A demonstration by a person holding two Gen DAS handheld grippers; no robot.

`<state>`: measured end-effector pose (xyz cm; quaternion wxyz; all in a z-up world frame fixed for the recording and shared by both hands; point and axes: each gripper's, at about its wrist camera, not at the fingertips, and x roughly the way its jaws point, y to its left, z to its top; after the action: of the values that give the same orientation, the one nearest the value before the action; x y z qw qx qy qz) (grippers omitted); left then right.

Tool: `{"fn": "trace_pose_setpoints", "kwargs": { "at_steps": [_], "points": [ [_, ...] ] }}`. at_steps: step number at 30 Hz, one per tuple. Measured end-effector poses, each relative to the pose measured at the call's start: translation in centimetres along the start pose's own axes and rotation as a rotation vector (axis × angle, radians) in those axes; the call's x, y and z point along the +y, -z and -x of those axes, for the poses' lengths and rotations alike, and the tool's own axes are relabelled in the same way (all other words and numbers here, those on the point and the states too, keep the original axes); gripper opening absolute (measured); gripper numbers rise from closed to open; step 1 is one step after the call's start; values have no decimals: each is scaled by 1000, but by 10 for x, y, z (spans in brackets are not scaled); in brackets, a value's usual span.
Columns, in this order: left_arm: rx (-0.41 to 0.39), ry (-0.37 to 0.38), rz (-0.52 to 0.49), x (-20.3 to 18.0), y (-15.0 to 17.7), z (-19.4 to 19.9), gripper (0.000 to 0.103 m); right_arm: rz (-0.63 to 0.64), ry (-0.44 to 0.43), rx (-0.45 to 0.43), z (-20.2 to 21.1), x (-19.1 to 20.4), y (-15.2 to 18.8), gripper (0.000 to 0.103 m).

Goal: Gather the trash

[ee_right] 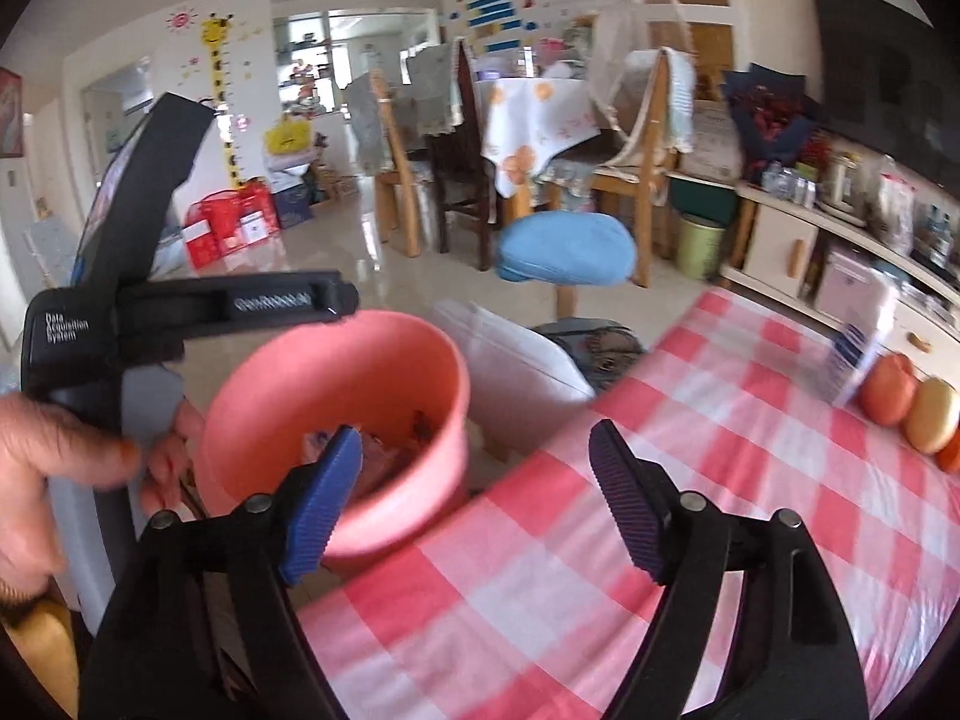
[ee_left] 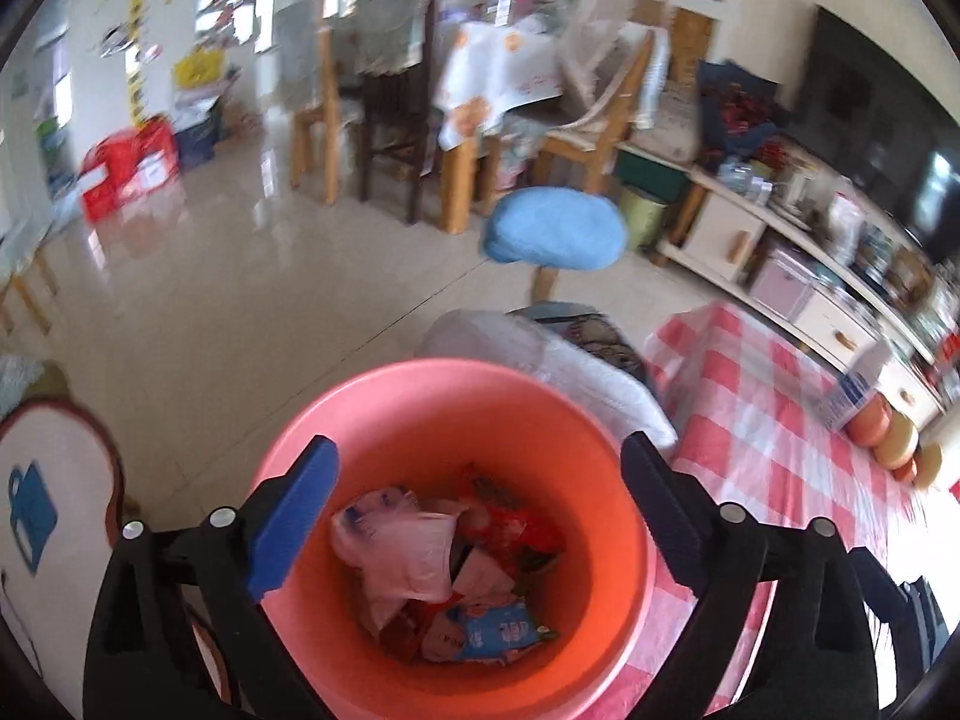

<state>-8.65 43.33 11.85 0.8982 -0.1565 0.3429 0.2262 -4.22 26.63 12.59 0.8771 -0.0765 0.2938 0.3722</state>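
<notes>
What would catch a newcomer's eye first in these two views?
The pink bin, dead centre in the left wrist view, with wrappers piled at its bottom. The left gripper hangs open over it, nothing between its jaws. In the right wrist view the red-and-white checked tablecloth fills the right half, with the right gripper open above its edge beside the bin.

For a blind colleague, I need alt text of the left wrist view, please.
The open left gripper hovers over a round salmon-pink plastic bin holding crumpled white, red and blue wrappers, with nothing between its jaws. The bin stands beside a table with a red-and-white checked cloth; behind are a glossy tiled floor, a blue-cushioned stool and wooden chairs.
</notes>
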Motion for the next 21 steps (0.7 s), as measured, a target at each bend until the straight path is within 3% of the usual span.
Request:
{"fn": "trace_pose_setpoints", "kwargs": {
  "at_steps": [8,13,21],
  "points": [
    [-16,69,-95,-37,3,8,95,-37,79,13,29,-28,26,87],
    [-39,74,-191,-68,7,19,95,-16,126,28,42,-37,41,89],
    [-39,121,-247,-105,12,31,95,-25,187,21,66,-56,56,92]
  ]
}}
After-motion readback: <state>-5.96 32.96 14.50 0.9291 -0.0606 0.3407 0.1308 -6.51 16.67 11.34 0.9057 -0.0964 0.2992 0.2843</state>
